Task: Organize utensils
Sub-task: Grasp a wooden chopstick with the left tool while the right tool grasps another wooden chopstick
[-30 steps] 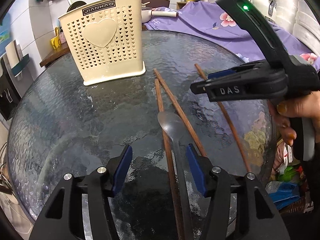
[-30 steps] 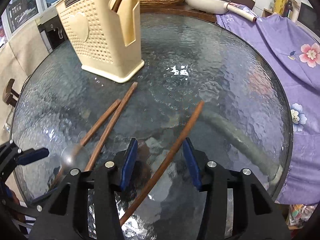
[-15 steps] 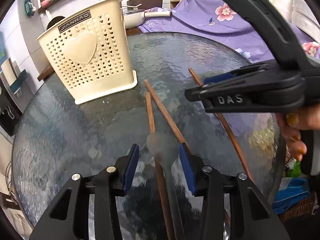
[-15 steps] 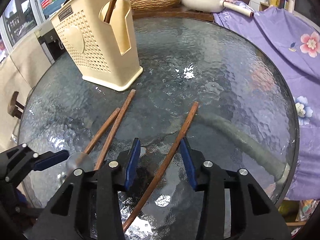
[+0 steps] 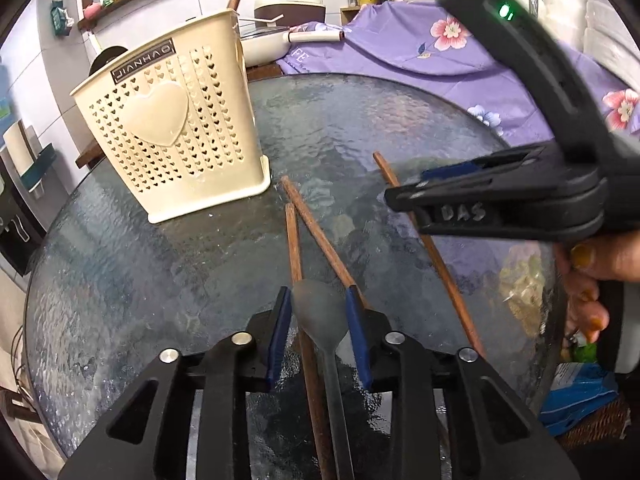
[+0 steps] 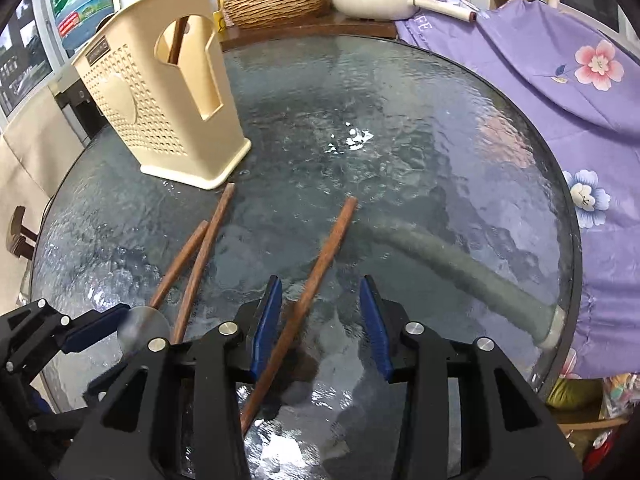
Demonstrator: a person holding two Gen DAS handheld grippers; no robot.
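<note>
Steel spoon (image 5: 320, 312) lies between the left gripper's (image 5: 318, 320) nearly closed jaws, handle running back along them; right gripper (image 6: 320, 320) gapes astride a lone chopstick (image 6: 316, 276); beyond stands the cream holder (image 5: 172, 120).

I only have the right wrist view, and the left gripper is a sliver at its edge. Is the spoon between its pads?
Observer: Yes. In the left wrist view the spoon has its bowl between the blue pads of the left gripper, both close against its edges. I cannot tell whether they pinch it.
Operator: Where does its handle run?
Observer: Straight back under the gripper, alongside the left chopstick of the pair.
</note>
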